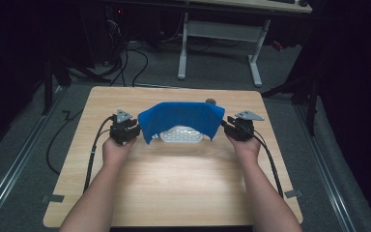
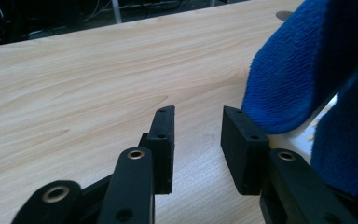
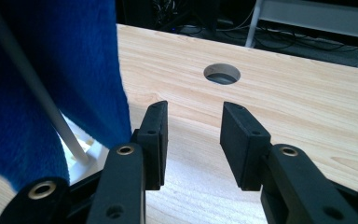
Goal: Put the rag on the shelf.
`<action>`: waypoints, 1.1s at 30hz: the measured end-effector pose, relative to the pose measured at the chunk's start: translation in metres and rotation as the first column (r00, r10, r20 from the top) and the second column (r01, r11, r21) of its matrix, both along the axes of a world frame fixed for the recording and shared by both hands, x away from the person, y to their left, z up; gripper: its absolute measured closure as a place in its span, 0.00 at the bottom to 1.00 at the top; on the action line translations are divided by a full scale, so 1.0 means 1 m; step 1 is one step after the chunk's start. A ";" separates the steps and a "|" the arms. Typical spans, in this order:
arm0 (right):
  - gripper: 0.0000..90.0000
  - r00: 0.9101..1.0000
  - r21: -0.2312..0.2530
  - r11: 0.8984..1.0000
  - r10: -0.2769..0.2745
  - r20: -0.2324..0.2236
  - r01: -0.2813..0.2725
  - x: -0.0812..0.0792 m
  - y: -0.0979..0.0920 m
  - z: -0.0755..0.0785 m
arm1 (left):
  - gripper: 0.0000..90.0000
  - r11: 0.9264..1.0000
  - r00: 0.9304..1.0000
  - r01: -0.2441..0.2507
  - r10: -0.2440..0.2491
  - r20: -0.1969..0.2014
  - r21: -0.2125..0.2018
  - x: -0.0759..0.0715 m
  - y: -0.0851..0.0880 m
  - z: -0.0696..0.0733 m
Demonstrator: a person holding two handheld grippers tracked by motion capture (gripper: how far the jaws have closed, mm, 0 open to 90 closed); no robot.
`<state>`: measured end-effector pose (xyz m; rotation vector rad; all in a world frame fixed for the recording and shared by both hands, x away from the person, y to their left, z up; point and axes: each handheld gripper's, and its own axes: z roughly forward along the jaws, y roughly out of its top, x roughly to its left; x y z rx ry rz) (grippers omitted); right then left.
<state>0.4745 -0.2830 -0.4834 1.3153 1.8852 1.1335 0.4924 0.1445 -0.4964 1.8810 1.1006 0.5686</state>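
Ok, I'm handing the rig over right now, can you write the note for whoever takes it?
Left gripper: jaws open, nothing between them, just beside the blue cloth.
Right gripper: jaws open, nothing between them, at the cloth's other end.
Cloth hangs draped over a white rack mid-table.
Done: cloth looks hung and let go.
Left: probably back both grippers away; check the drape is even.
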 end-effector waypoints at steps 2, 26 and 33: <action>0.69 1.000 0.001 1.000 -0.005 0.002 0.005 -0.002 -0.002 -0.001 | 0.72 1.000 1.000 -0.004 0.004 0.005 -0.001 -0.002 0.002 0.000; 0.46 0.996 -0.128 0.991 0.055 0.072 -0.046 -0.102 -0.002 0.007 | 0.56 1.000 1.000 -0.002 0.002 -0.010 0.016 -0.107 0.031 -0.012; 0.40 0.996 -0.130 0.990 0.066 0.062 -0.057 -0.140 0.005 0.000 | 0.51 0.999 0.998 0.044 -0.044 -0.033 0.002 -0.143 0.023 -0.015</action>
